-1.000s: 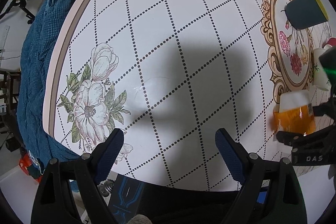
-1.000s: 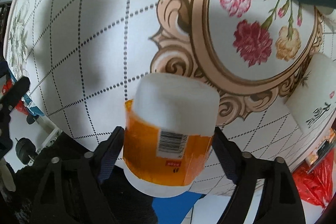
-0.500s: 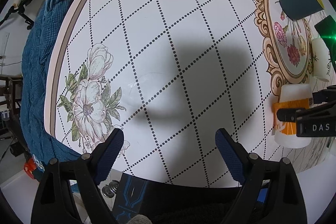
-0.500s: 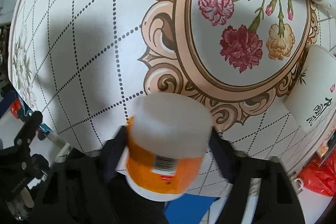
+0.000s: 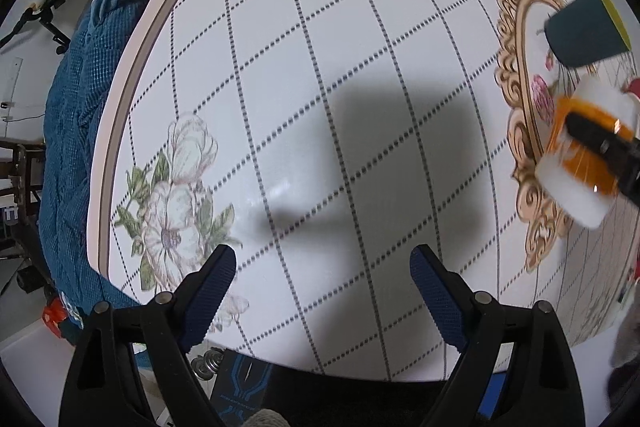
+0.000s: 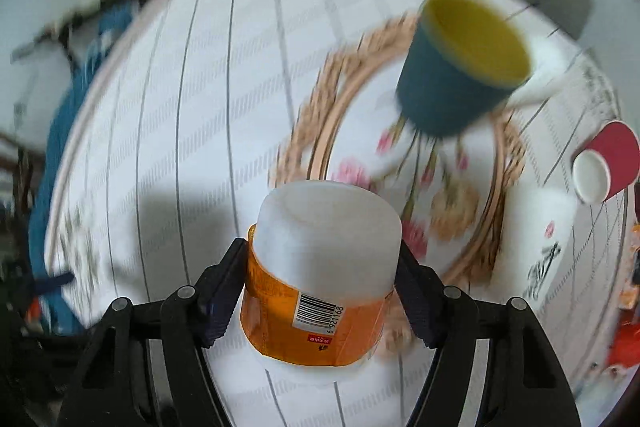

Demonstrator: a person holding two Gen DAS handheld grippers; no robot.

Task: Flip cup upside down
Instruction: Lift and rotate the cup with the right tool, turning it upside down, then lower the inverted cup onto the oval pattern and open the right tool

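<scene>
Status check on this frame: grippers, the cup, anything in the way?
Right gripper shut on orange-labelled white cup, held above the table. Left gripper open, holding nothing. Teal cup ahead; red cup lying at right.

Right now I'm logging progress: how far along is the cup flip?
Done: the right hand-held gripper has gripped the white cup with orange label and lifted it over the table. In hand: the cup is tilted mid-turn. Left: finishing the flip and setting it down. The left hand-held gripper is open.

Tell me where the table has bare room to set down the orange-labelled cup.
Bare: the checked cloth between the white flower print and the gold oval frame. Crowded: beyond the frame, by the dark blue cup, red cup and white cup.
</scene>
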